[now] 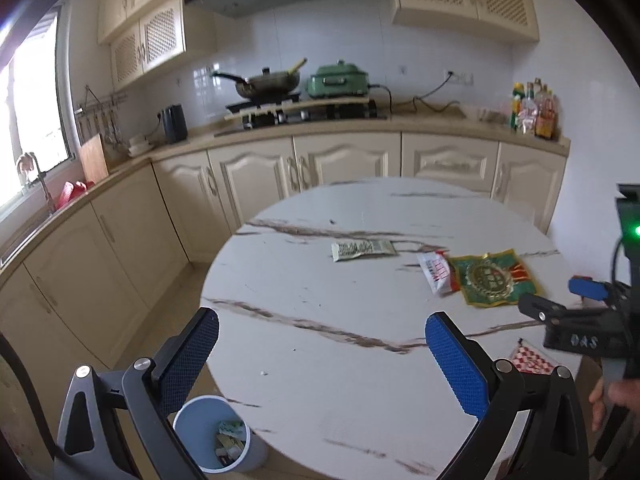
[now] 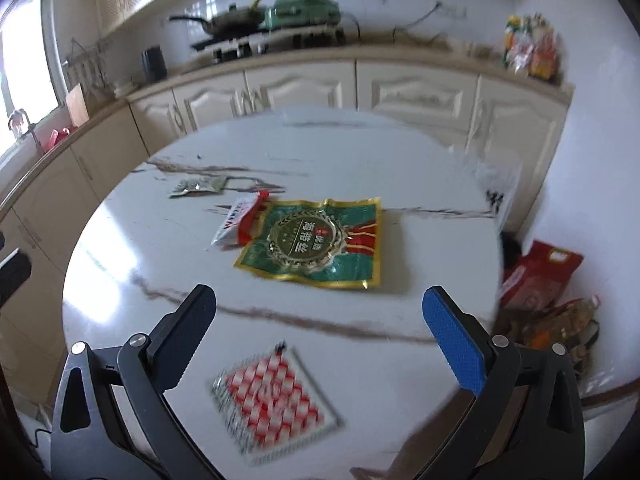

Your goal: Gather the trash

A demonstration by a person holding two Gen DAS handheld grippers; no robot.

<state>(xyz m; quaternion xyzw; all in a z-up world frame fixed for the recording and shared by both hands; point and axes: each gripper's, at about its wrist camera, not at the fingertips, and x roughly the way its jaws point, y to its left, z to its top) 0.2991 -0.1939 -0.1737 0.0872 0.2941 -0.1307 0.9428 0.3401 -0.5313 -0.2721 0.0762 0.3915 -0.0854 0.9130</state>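
Nearest to us lies a red-and-white checkered wrapper on the round marble worktop, under our right claw, which is spread wide and holds nothing. Farther on the worktop we see a green-and-gold packet touching a white-and-red packet, and a small grey-green sachet apart. Our left claw is also wide and empty, above the worktop edge, with the blue trash bin on the floor below.
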